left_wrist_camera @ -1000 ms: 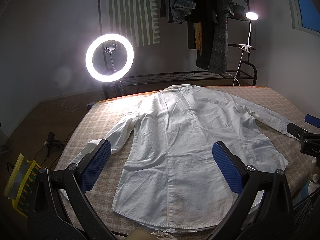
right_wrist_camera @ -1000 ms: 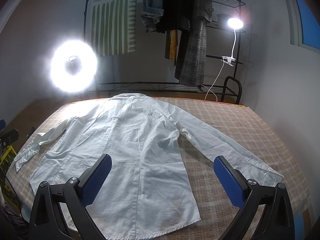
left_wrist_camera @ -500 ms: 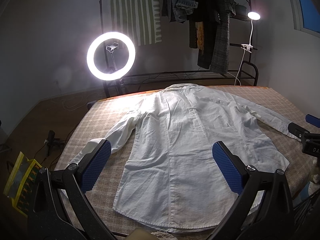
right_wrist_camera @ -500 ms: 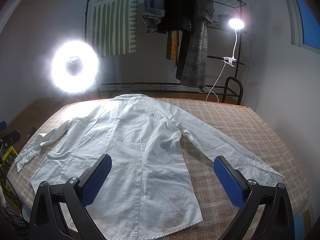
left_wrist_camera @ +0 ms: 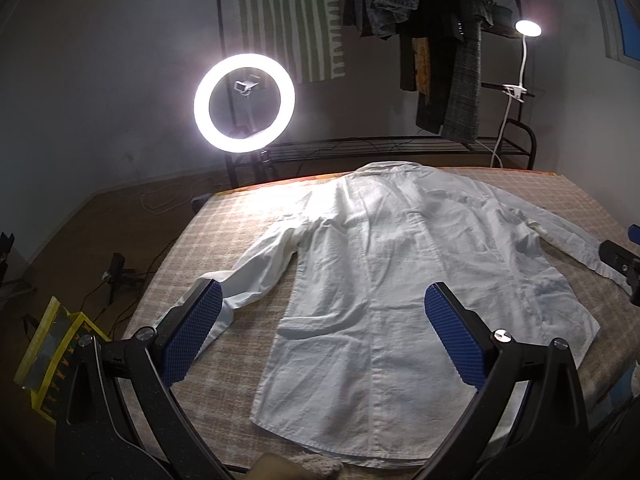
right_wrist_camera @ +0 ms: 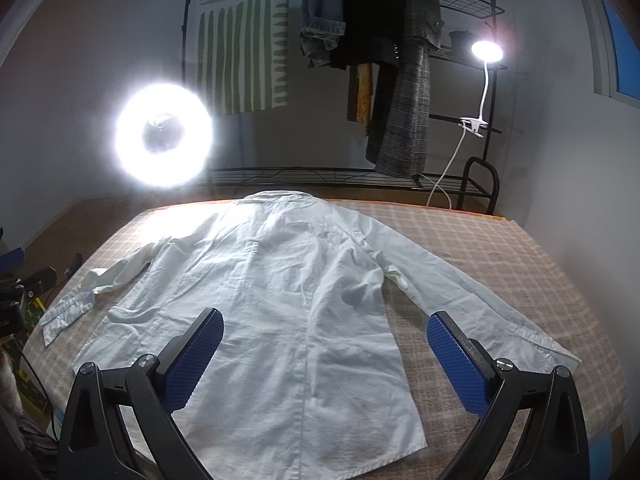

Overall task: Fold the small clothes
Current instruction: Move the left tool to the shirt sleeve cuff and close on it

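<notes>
A white long-sleeved shirt lies flat, back up, collar at the far edge, on a checked table cover. Both sleeves are spread out to the sides. It also shows in the right wrist view. My left gripper is open and empty, held above the near hem on the shirt's left half. My right gripper is open and empty, held above the hem on the right half. The right gripper's tip shows at the right edge of the left wrist view.
A lit ring light stands behind the table at the far left. A clothes rack with hanging garments and a clip lamp stands at the back. A yellow box and cables lie on the floor at the left.
Both grippers have shifted slightly, so the shirt sits a little further right in each view. The shirt itself has not moved and both grippers stay open.
</notes>
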A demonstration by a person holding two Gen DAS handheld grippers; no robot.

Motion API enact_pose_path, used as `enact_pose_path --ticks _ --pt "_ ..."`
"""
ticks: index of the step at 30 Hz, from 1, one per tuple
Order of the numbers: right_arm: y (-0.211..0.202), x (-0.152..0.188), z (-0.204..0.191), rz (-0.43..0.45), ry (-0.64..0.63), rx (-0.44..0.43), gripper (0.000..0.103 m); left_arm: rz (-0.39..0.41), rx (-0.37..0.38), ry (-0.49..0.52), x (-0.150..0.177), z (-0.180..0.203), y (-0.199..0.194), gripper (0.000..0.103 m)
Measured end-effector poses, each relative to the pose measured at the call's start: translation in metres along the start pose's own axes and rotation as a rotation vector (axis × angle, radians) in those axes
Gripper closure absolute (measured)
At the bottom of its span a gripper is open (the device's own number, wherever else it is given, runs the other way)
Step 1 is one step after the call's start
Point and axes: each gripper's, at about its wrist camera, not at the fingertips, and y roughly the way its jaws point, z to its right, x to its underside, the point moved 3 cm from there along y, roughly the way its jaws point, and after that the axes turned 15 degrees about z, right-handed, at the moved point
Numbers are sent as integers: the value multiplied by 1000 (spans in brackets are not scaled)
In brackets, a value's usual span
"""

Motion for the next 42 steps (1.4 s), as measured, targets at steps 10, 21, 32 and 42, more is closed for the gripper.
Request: enact_pose_path --ticks 10,21,32,42 --pt "15 -10 -39 -15 -59 -91 1 -28 -138 17 5 -64 31 0" --pt "36 -34 -97 -2 -195 -172 1 -142 -192 -12 21 -133 92 2" --pt "70 -38 -137 -18 -198 -263 1 -316 -171 -157 66 -200 151 18" --pt "99 -12 -111 -124 -143 -235 2 -505 -129 -307 126 -244 196 28"
